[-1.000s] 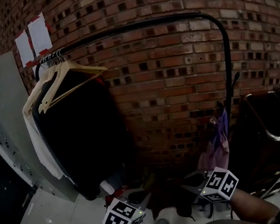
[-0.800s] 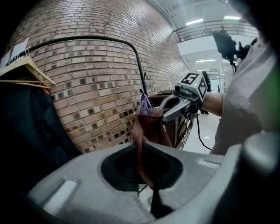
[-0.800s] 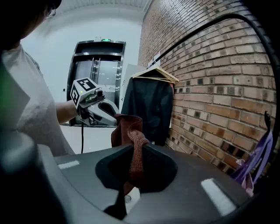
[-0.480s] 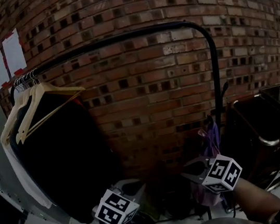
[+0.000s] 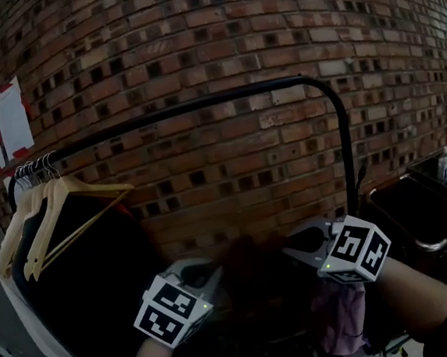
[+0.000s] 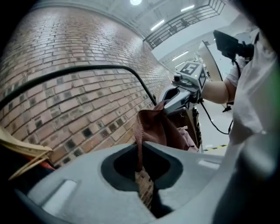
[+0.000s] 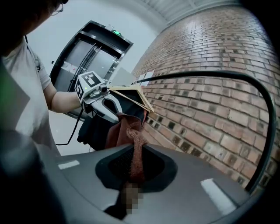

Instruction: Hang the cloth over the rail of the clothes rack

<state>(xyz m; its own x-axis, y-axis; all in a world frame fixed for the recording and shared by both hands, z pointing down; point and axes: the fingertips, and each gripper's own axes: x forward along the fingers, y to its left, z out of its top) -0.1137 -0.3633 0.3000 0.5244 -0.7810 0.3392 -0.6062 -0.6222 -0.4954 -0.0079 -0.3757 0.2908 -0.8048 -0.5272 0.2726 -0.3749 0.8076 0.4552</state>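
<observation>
Rust-brown cloth (image 6: 153, 127) is strung between the two grippers. It sits in front of the clothes rack and lower than the rail (image 5: 195, 106), not touching it.

Pose: left gripper (image 5: 204, 279) and right gripper (image 5: 295, 244) are held out side by side at roughly the same height. Forearms come up from the bottom edge of the head view. Both grippers point toward the brick wall (image 5: 225, 30), tilted slightly down, with the marker cubes facing the camera.

Grip: both sets of jaws are clamped on the cloth, one on each end. Each gripper view shows a bunched edge pinched into a narrow strip running through the jaw notch.

Cloth: looped terry texture, with a slack sag in the middle and folds gathered near each grip.

Rail is a black round tube that curves down at its right end into the upright post (image 5: 346, 154). Wooden hangers (image 5: 53, 217) are bunched at the left end, carrying a dark garment (image 5: 96, 278). Bricks are red-brown with dark recessed slots. Two white paper sheets (image 5: 0, 125) are stuck on the wall at left. A pinkish fabric (image 5: 342, 314) hangs low near the post.
</observation>
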